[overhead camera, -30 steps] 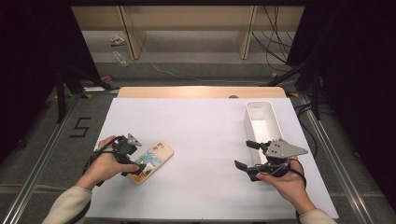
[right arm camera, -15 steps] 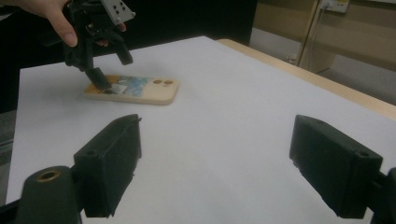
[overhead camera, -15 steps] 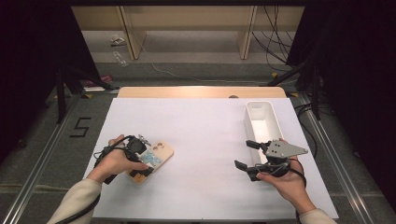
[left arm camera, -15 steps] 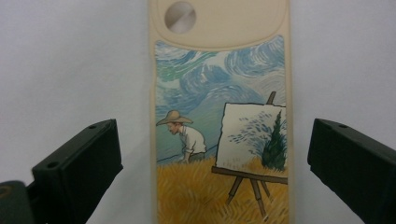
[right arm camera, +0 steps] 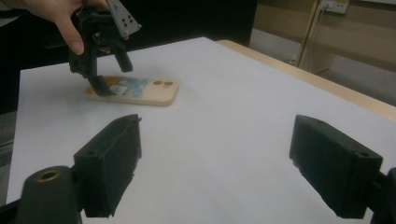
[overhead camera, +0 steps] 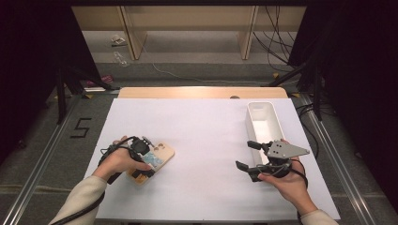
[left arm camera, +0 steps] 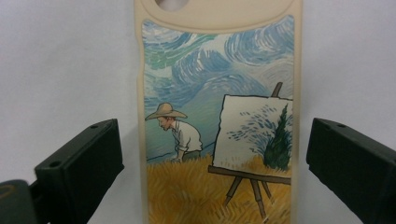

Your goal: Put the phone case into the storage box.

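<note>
Your left gripper (left arm camera: 212,154) straddles the phone case (left arm camera: 219,116), jaws wide, ready to clamp; your right gripper (overhead camera: 248,157), jaws wide, waits near the bin (overhead camera: 263,123).

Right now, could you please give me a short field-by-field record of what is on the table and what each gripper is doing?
surface: white table
item: cream phone case with painted field scene, flat on the table
left gripper: open, jaws either side of the case, not touching
right gripper: open, holding nothing, apart from the case
container: white oblong plastic bin, nothing seen inside, beside the right gripper
</note>
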Demonstrator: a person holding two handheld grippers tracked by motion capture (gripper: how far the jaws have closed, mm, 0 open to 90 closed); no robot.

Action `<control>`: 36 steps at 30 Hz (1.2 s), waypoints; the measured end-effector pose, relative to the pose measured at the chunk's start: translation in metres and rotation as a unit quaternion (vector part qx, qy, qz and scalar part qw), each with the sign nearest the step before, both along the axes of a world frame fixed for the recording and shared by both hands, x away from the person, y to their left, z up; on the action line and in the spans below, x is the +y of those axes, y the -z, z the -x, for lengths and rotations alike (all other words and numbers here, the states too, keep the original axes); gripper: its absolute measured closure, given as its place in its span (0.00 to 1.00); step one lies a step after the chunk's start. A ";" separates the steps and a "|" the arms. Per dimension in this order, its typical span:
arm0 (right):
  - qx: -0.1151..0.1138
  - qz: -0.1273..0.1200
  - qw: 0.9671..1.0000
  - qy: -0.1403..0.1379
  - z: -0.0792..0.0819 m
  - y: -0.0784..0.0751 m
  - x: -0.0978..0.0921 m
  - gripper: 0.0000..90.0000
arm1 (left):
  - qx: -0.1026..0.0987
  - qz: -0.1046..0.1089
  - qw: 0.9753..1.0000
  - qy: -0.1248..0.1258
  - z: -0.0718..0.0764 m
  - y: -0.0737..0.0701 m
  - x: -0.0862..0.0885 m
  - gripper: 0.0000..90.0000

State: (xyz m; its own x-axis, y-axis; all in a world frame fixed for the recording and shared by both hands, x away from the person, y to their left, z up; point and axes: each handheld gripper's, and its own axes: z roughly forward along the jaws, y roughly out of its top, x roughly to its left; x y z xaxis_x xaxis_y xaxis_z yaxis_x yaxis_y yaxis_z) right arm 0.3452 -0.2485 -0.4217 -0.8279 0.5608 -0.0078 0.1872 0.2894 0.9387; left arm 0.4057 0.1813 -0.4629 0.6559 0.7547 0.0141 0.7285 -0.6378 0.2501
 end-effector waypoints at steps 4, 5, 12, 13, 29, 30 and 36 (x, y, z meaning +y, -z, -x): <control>0.000 0.001 1.000 0.001 0.000 0.000 0.000 0.19 | 0.003 -0.004 1.000 0.003 -0.002 0.002 -0.002 0.04; 0.000 0.000 1.000 0.000 0.000 0.000 0.000 0.20 | 0.003 -0.006 1.000 0.004 -0.002 0.002 -0.002 0.04; 0.000 0.000 1.000 0.001 0.000 0.000 0.000 0.19 | 0.008 -0.013 1.000 0.009 -0.004 0.004 -0.003 0.04; 0.000 0.000 1.000 0.001 0.000 0.000 0.000 0.19 | 0.009 -0.013 1.000 0.009 -0.004 0.005 -0.004 0.04; -0.001 0.000 1.000 0.000 0.000 0.000 0.000 0.20 | 0.019 -0.014 1.000 0.012 -0.006 0.011 -0.001 0.03; -0.001 0.000 1.000 0.000 0.000 0.000 0.000 0.20 | 0.019 -0.014 1.000 0.013 -0.006 0.011 -0.001 0.04; -0.002 -0.001 1.000 0.000 0.000 0.000 0.000 0.20 | 0.026 -0.012 1.000 0.009 -0.007 0.011 -0.001 0.05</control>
